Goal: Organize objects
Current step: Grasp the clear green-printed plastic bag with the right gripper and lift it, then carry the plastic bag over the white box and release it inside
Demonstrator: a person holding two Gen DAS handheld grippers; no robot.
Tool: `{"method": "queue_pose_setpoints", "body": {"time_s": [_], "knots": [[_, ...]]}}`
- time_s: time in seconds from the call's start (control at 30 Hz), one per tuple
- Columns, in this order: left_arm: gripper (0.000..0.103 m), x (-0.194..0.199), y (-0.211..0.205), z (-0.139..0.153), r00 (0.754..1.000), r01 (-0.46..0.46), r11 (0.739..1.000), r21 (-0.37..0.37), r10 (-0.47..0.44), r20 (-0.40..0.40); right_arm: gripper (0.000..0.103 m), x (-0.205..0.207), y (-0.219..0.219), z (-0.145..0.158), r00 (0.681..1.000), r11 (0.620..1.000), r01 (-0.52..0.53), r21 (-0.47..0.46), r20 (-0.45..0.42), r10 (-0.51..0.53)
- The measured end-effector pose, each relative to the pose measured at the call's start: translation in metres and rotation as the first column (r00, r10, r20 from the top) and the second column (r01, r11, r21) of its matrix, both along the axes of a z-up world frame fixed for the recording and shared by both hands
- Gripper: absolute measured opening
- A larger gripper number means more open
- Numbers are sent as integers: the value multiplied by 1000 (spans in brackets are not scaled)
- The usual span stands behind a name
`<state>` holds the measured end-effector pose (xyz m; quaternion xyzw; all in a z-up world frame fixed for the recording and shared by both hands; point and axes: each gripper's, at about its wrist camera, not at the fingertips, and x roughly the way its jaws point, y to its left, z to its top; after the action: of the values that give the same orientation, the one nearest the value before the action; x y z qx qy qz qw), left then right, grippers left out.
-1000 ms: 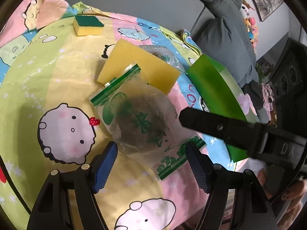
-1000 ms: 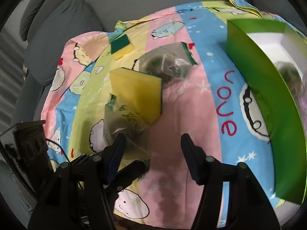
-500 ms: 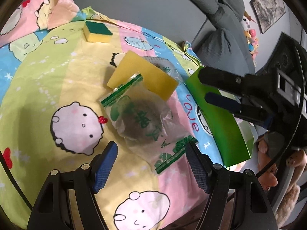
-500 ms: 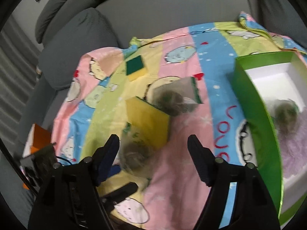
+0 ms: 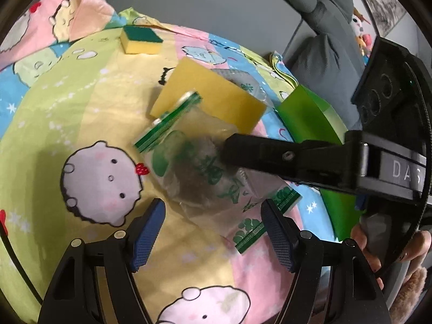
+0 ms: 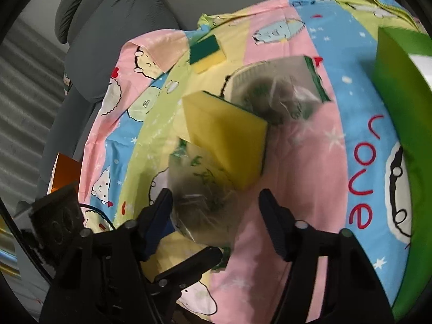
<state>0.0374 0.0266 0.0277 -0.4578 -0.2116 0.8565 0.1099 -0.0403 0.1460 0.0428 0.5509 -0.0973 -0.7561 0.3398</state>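
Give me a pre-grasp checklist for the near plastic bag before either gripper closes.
1. Left gripper open: ok.
2. Right gripper open: ok.
3. Near plastic bag between the left fingers: not ok, it lies just ahead of the tips.
4. Bag free of other things: not ok, the big yellow sponge overlaps its far end.
5. Grippers clear of each other: not ok, the right one reaches across the bag.
6. Green box has room: cannot tell.

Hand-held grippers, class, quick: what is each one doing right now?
Left hand-held gripper: open, holding nothing, packet ahead.
Right hand-held gripper: open, holding nothing, straddling that packet.
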Motion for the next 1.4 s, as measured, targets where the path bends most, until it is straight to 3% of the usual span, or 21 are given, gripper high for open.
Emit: {"method": "queue_pose_setpoints", "body": {"time_s": [0.1, 0.33, 0.53, 0.8, 1.4], "knots": [[73, -1, 8, -1, 1000, 3, 1000, -23, -4, -13, 48, 1, 1, -8, 998, 998, -16, -67, 53, 20], [67, -1, 27, 8, 999, 15, 998, -61, -18, -42, 48, 9, 10, -3, 1000, 997, -8, -72, 20, 9], [66, 3, 57, 45, 989, 39, 992, -118, -55, -137, 49, 18, 45, 27, 998, 990, 18, -138, -57, -26], [66, -7, 113, 78, 960, 137, 977, -165, -173, -222, 49, 26, 105, 63, 975, 974, 122, -191, -159, -153], [66, -46, 208, 89, 903, 318, 926, -203, -361, -235, 51, 20, 212, 70, 903, 893, 363, -265, -137, -408]]}}
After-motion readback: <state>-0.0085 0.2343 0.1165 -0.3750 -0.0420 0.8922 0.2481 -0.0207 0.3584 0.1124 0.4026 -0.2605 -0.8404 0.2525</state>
